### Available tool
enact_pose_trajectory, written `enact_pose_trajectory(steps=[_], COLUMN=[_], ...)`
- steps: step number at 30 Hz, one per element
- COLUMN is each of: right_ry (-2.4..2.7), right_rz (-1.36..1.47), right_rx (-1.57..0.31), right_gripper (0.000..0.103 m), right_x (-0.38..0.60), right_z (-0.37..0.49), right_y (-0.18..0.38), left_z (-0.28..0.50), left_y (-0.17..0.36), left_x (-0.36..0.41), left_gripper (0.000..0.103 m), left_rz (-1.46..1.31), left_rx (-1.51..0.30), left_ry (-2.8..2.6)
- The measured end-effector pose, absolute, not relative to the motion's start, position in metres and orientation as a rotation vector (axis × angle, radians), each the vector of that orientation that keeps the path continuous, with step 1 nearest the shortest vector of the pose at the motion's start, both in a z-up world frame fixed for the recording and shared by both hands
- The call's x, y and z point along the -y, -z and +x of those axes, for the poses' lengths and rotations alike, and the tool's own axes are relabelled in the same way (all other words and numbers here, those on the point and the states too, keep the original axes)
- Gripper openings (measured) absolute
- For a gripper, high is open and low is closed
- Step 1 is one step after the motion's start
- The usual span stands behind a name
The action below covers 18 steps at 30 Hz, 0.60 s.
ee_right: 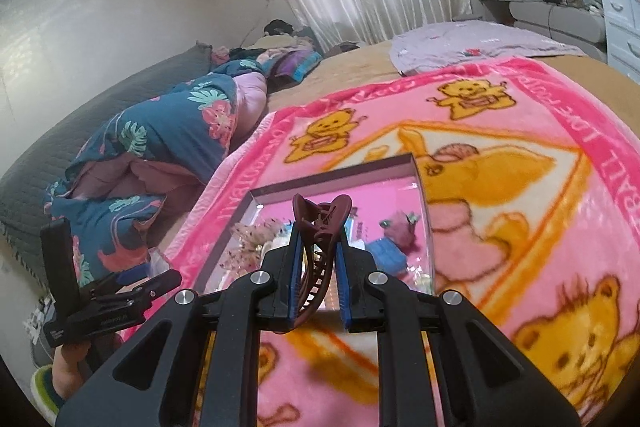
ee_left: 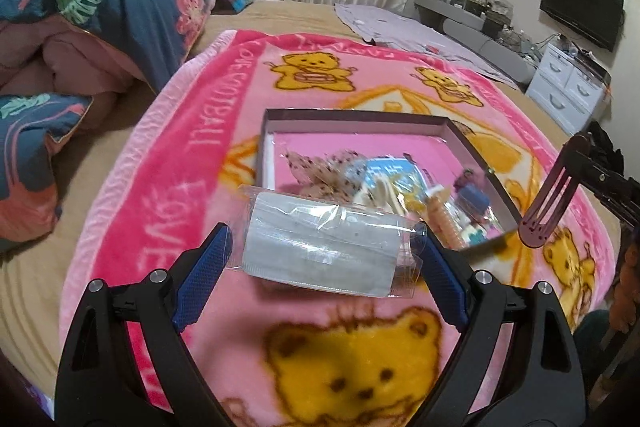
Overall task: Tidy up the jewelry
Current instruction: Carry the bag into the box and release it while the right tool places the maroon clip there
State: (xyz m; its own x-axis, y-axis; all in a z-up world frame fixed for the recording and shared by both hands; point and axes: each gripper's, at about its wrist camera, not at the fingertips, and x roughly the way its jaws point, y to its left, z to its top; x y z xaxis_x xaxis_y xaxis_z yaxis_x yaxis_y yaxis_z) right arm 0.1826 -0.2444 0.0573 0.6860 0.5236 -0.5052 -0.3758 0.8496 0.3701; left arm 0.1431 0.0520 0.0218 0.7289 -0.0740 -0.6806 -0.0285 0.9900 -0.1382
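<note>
A shallow box (ee_left: 276,131) with a pink bottom lies on the pink bear blanket and holds several hair accessories and small packets. My left gripper (ee_left: 322,251) is wide open around a clear plastic packet with grey contents (ee_left: 320,247) at the box's near edge. My right gripper (ee_right: 316,259) is shut on a dark maroon hair claw clip (ee_right: 318,223), held above the box's near edge (ee_right: 336,179). The clip also shows in the left wrist view (ee_left: 548,199) at the right.
The pink bear blanket (ee_left: 192,155) covers a tan bed. A blue floral quilt (ee_left: 80,27) is bunched at the left. A lilac cloth (ee_left: 400,27) lies at the far side. White drawers (ee_left: 568,87) and a TV (ee_left: 580,7) stand at the right.
</note>
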Motion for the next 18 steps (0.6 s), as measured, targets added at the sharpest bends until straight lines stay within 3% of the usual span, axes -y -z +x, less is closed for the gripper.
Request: enact_pose_trajectory(steps=[18], right_ry=[-0.508], right_rz=[0.226], right_rx=[-0.684], right_gripper=[0.014], right_x=[0.223], right_z=[0.235], right_y=[-0.045], left_z=[0.19], left_y=[-0.003], left_x=[-0.063], left_gripper=[0.083], left_rz=[-0.13], left_rx=[-0.797], left_ry=[-0.011])
